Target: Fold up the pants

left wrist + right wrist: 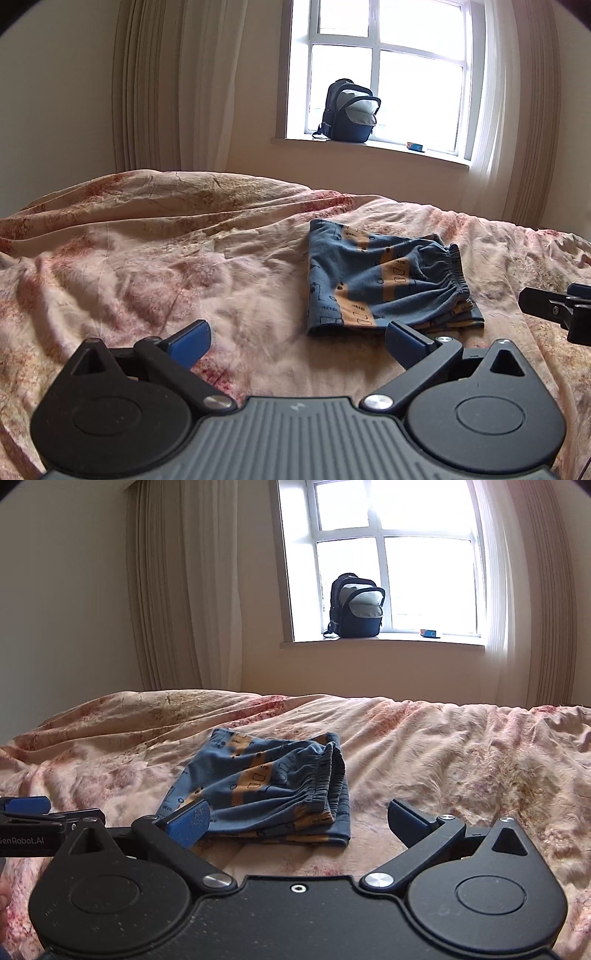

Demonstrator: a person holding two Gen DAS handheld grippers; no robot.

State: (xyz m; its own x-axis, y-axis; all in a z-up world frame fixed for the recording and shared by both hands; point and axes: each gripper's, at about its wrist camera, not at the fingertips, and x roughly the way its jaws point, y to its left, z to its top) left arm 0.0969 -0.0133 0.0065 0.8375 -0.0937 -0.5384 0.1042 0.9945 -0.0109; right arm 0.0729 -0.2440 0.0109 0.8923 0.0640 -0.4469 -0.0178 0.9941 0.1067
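The blue pants (384, 280) with orange printed stripes lie folded into a small squarish bundle on the bed, elastic waistband on the right side. In the left wrist view my left gripper (299, 341) stands wide open just in front of the bundle's near edge, nothing between its blue pads. My right gripper (299, 821) is also wide open and empty, held close to the near edge of the pants (266, 794). Each gripper shows at the edge of the other's view: the right one (557, 306), the left one (26, 808).
A rumpled pink floral bedspread (147, 258) covers the bed. Behind it are a wall, pale curtains (155, 92) and a window. A dark backpack (349, 110) and a small box (415, 147) sit on the windowsill.
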